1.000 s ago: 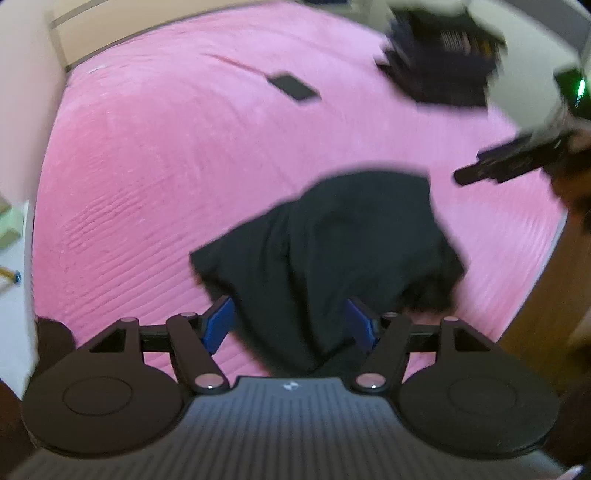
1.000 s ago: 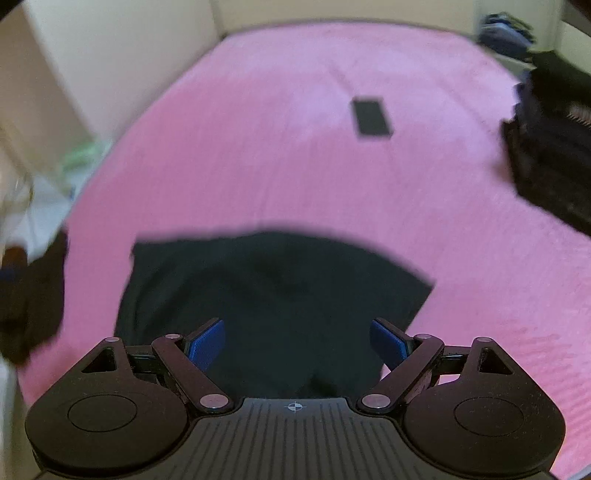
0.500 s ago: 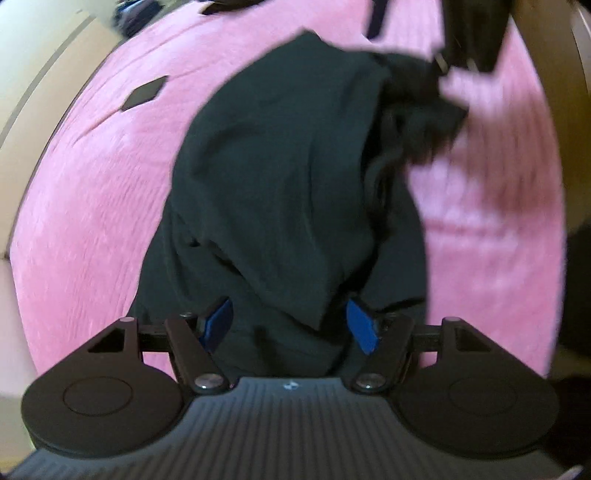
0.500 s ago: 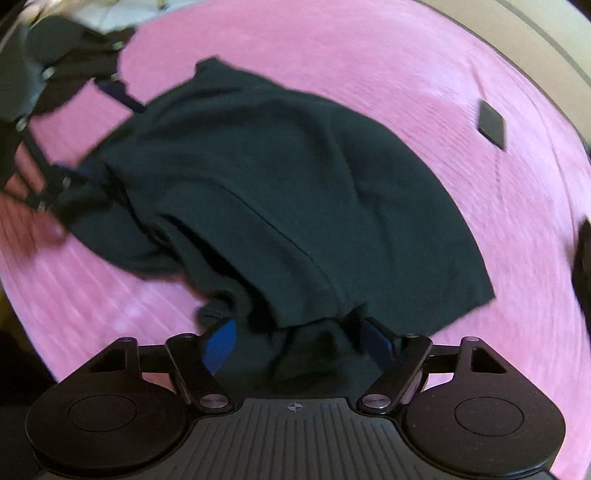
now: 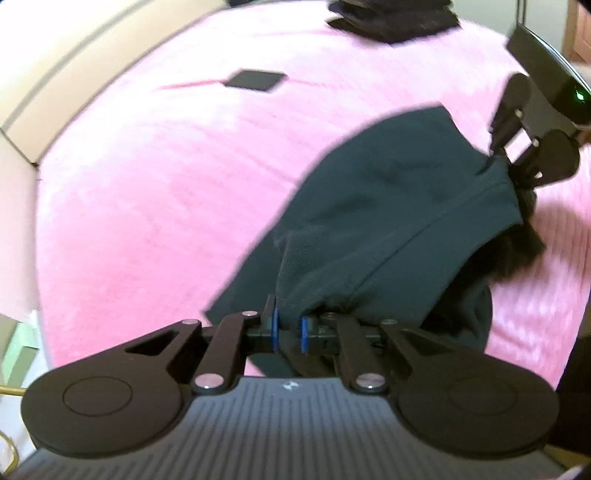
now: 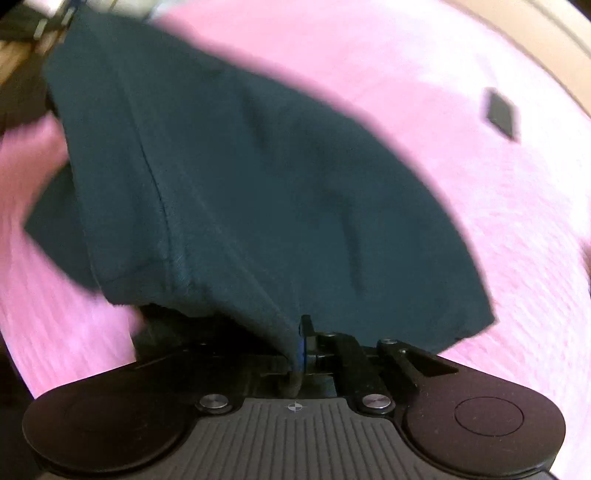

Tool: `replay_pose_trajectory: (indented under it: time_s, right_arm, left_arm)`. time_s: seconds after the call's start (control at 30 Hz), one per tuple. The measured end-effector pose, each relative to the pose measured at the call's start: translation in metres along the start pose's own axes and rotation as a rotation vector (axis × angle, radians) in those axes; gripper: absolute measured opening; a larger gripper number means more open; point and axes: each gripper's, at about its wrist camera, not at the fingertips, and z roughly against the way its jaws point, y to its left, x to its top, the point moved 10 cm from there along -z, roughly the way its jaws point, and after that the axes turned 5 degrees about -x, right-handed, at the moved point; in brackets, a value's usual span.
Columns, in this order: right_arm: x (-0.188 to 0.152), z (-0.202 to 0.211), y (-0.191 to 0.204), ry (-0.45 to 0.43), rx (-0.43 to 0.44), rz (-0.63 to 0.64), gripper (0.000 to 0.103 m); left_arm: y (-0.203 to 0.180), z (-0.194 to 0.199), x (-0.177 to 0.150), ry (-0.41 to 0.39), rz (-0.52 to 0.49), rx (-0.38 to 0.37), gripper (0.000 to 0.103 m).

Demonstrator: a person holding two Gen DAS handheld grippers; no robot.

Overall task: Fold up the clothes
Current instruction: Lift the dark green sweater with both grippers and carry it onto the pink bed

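Dark garment (image 5: 388, 206) held up over the pink bed (image 5: 166, 177), pinched at two edges.

Left hand-held gripper (image 5: 287, 330) has its blue pads drawn narrow on a bunch of cloth at one end; the right hand-held gripper (image 6: 301, 345) is clamped tight on a seamed edge at the other, and shows across the left view at the far corner. Stretched between the two, the fabric hangs in a slack hood with a loose flap trailing toward the bedspread, a hold that fits either spreading it flat or bringing one edge over for a fold; I cannot tell which. Beyond, a small dark rectangle (image 5: 256, 79) lies on the bed, and a stack of dark clothes (image 5: 393, 18) sits at the far edge.
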Motion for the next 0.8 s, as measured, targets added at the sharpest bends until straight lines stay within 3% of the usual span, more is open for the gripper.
replay_pose_trajectory:
  time_s: [0.13, 0.23, 0.3, 0.43, 0.53, 0.67, 0.8]
  right_arm:
    - [0.022, 0.076, -0.031, -0.164, -0.098, -0.176, 0.002]
    - [0.031, 0.161, -0.051, -0.311, -0.218, -0.266, 0.002]
    - [0.032, 0.223, -0.052, -0.411, -0.297, -0.292, 0.002]
    - [0.025, 0.338, -0.023, -0.581, -0.413, -0.328, 0.002]
    - [0.01, 0.402, 0.003, -0.662, -0.463, -0.356, 0.002]
    - [0.001, 0.48, 0.018, -0.746, -0.527, -0.363, 0.002]
    - [0.008, 0.558, 0.022, -0.847, -0.616, -0.328, 0.002]
  left_arm:
    - [0.012, 0.049, 0.029, -0.104, -0.003, 0.072, 0.007]
    - [0.019, 0.091, 0.05, -0.189, -0.001, 0.129, 0.007]
    - [0.015, 0.139, 0.059, -0.282, 0.029, 0.179, 0.006]
    - [-0.009, 0.239, 0.065, -0.444, 0.064, 0.262, 0.006]
    - [-0.032, 0.308, 0.064, -0.511, 0.071, 0.282, 0.006]
    - [-0.053, 0.369, 0.078, -0.591, 0.036, 0.309, 0.006]
    - [-0.057, 0.424, 0.116, -0.685, -0.008, 0.341, 0.007]
